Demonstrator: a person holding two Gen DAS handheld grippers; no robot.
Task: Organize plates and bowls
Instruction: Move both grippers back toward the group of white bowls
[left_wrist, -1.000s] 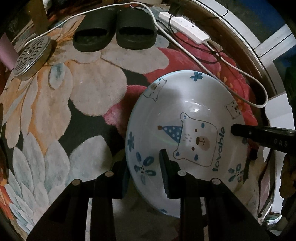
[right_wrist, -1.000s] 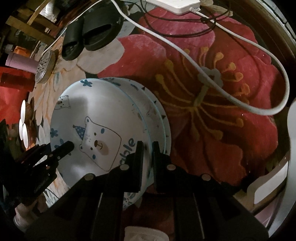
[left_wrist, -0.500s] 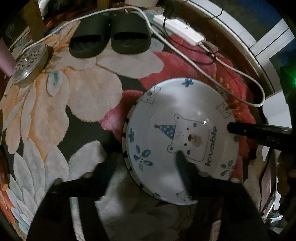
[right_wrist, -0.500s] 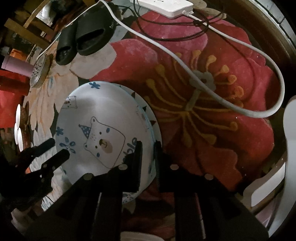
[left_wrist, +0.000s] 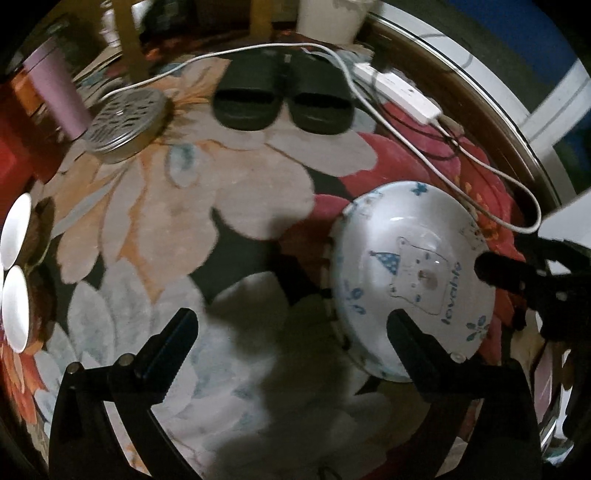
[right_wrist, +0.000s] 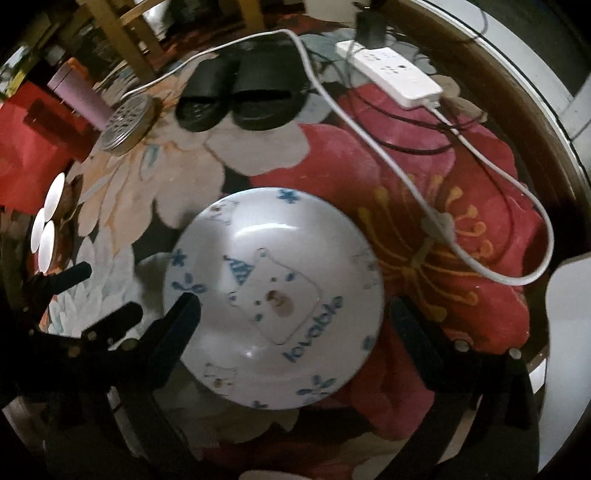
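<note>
Big floral rug (right_wrist: 424, 177) across the floor. White round ceramic plate with blue bear print (right_wrist: 275, 295) flat on rug, centre-near, atop another plate. Black slippers (right_wrist: 236, 99) far. Left gripper (left_wrist: 291, 328) and right gripper (right_wrist: 293, 314): jaws opening, spread wide, pinching nothing.

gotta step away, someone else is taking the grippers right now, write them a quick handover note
Left gripper: jaws opening, nothing between them, beside the bear plate.
Right gripper: jaws opening, pads clear of the plate, which lies between them.
Things: bear plate rests on a stack on the flowered rug; how many lie beneath cannot be told. Small white dishes lie at the rug's left edge.
Done: bear plate set on the stack.
Left: probably the white dishes.
</note>
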